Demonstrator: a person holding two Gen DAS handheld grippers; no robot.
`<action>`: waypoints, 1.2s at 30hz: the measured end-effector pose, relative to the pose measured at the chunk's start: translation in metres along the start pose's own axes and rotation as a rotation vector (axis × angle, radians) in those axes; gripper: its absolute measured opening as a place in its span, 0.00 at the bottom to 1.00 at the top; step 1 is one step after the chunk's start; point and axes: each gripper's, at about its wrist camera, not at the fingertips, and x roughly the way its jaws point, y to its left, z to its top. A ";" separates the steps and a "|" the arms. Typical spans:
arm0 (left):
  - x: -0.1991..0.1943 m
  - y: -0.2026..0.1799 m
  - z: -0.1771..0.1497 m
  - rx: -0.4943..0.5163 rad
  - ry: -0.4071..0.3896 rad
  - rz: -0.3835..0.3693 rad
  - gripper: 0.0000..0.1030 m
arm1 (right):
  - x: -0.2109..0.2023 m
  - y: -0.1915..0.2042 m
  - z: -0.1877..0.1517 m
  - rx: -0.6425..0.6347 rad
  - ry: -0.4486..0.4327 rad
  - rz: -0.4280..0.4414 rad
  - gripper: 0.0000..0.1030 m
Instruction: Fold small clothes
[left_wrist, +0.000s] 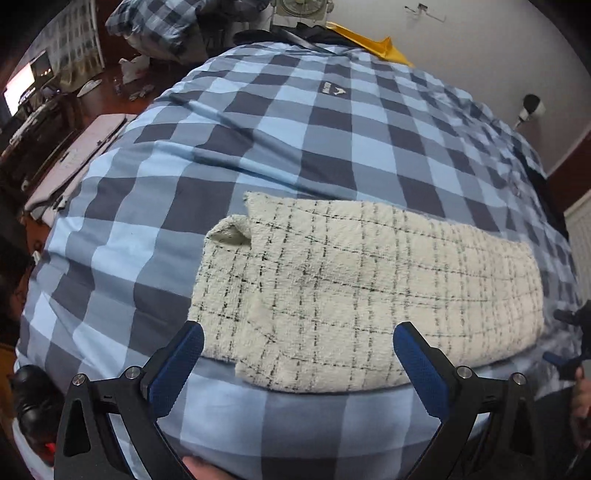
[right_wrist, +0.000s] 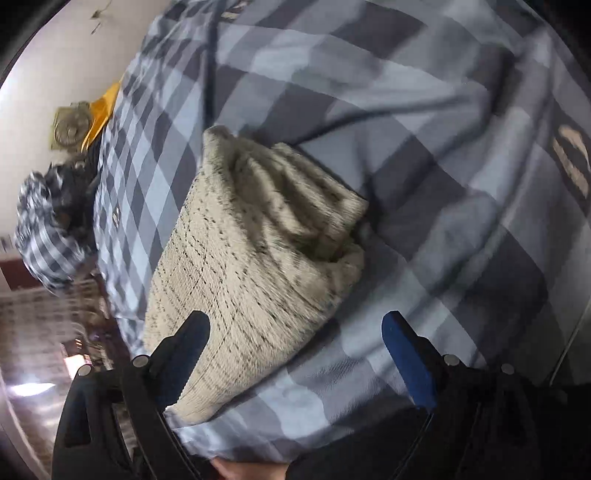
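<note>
Above the garment (left_wrist: 369, 291), fingers (left_wrist: 421, 369) spread.

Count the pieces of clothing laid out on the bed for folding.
1. A cream checked garment lies on the blue checked bedcover, near the bed's front edge and just ahead of both open grippers. Anything tucked beneath it would be hidden.

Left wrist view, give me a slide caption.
Open left gripper above a folded cream tweed garment on a blue checked bedspread.

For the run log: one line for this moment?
garment: folded on checked duvet | left gripper: open, empty | right gripper: open, empty
</note>
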 end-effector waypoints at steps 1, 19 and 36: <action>0.002 0.001 0.000 0.002 0.005 0.003 1.00 | 0.007 0.005 0.000 -0.011 0.005 -0.022 0.90; 0.007 0.003 0.007 -0.034 0.020 -0.016 1.00 | 0.060 0.019 0.008 0.115 0.073 -0.036 0.90; -0.002 0.024 0.005 -0.106 0.002 -0.032 1.00 | 0.025 0.066 0.005 -0.007 -0.246 0.208 0.24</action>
